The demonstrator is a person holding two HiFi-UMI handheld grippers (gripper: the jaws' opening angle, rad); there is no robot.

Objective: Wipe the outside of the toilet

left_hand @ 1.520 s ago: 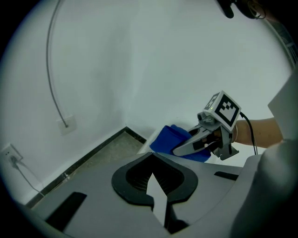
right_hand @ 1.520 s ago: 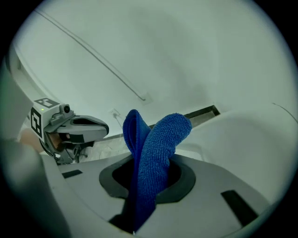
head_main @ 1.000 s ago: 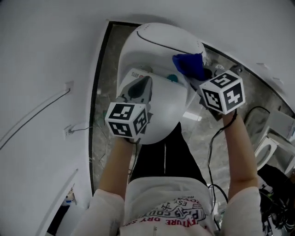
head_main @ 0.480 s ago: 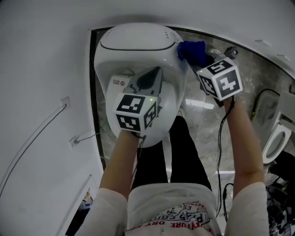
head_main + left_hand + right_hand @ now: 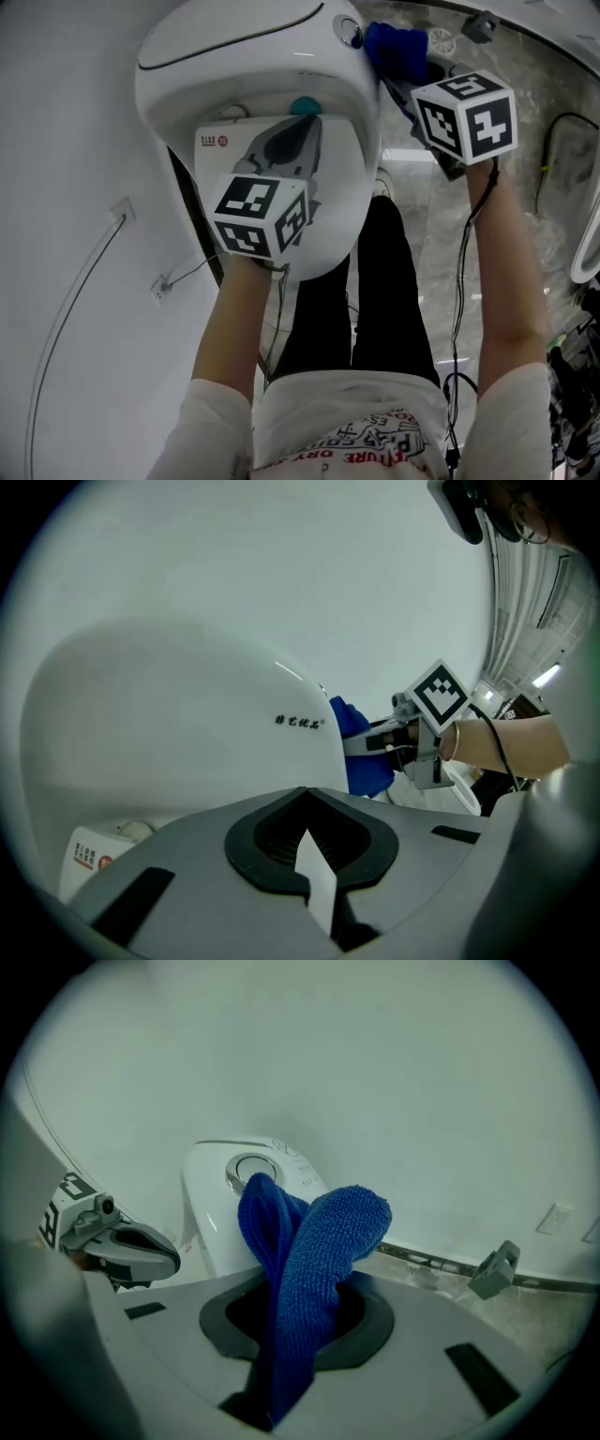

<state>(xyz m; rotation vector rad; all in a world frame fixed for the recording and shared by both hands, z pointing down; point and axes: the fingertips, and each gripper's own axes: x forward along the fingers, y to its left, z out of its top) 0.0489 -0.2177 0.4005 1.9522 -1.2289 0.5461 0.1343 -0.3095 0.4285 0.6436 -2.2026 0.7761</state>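
While right gripper (image 5: 283, 1302) clamps cloth (image 5: 321, 1241) beside toilet (image 5: 248, 70), left gripper (image 5: 305, 803) — closed.

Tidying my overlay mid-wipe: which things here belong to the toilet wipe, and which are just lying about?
In the job:
white ceramic toilet
blue microfibre cloth, clamped in the right gripper
left gripper, shut, over the toilet

Lying about:
white cable along the wall
grey metal bracket
black cable at right

The toilet (image 5: 262, 66) lies ahead of both grippers
The cloth (image 5: 394, 45) sits in the jaws of the right gripper (image 5: 401, 82), against the toilet's side; left gripper (image 5: 302, 131) over the lid (image 5: 345, 183).
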